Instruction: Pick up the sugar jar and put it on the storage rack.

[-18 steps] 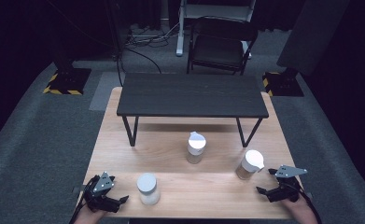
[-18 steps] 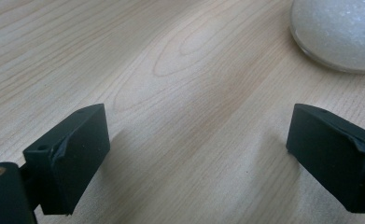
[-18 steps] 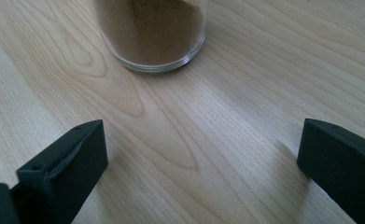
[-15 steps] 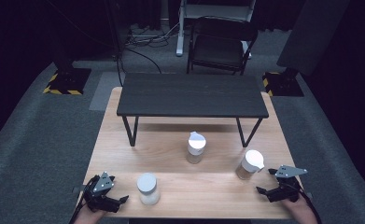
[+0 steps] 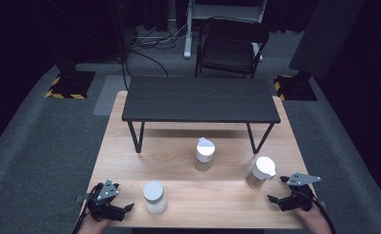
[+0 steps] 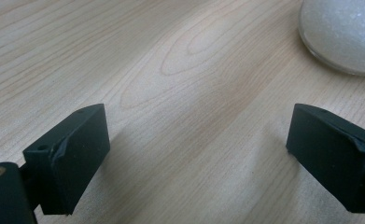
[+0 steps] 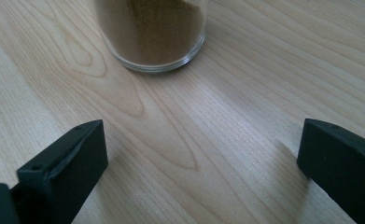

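Three white-lidded jars stand on the wooden table point(image 5: 188, 214). The near-left jar point(image 5: 155, 197) holds white grains and shows at the upper right of the left gripper view point(image 6: 343, 32). Lying low on the table just left of it, my left gripper point(image 5: 122, 207) point(image 6: 196, 126) is open over bare wood. The right-hand jar point(image 5: 261, 171) holds brown powder, and its glass base point(image 7: 152, 32) is close ahead in the right gripper view. My right gripper point(image 5: 276, 197) point(image 7: 199, 135) rests open beside it, nothing between its jaws. A third jar point(image 5: 204, 153) stands mid-table.
A low black shelf point(image 5: 201, 100) on thin legs spans the far half of the table. Behind the table are a black chair point(image 5: 232, 48), cables and stand bases on grey carpet. Bare wood lies between the two grippers along the near edge.
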`<state>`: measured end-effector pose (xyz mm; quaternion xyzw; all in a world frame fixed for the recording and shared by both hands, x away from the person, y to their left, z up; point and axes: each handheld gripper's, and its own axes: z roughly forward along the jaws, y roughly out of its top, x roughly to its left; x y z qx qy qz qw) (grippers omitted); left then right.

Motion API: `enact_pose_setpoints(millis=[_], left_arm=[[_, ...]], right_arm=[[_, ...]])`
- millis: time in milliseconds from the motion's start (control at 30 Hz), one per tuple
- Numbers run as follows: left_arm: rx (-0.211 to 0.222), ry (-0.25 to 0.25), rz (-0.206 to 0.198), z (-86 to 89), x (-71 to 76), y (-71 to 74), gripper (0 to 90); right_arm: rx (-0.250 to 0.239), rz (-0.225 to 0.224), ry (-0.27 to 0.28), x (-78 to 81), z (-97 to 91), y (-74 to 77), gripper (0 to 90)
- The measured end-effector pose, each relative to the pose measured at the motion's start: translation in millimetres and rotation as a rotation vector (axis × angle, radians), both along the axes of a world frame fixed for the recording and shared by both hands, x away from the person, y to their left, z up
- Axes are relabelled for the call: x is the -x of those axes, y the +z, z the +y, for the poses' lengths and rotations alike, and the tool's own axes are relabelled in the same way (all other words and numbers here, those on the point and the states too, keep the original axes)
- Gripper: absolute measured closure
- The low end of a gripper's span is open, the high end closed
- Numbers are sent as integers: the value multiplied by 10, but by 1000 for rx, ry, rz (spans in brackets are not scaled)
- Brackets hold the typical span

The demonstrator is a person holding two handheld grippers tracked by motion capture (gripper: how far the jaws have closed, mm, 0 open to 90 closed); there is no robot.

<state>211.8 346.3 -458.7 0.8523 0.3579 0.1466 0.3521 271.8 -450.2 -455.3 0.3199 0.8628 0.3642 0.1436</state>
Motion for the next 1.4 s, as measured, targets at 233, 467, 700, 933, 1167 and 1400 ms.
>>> enact_pose_setpoints(millis=[233,467,700,933,1167,1400], left_arm=[[4,7,3,-4,-5,-2,58],[2,3,3,0,-7,0,56],[2,8,4,-3,-10,2,55],[108,70,-28,186,92,-5,76],[141,27,-100,158,240,55,80],[255,12,-182,188,454,126,75]], right_arm=[[1,0,-5,17,5,0,14],[0,0,-1,-1,0,0,16],[2,0,-4,9,3,1,14],[2,-1,-4,10,4,1,13],[2,-1,-4,10,3,1,13],[2,-1,-4,10,4,1,13]])
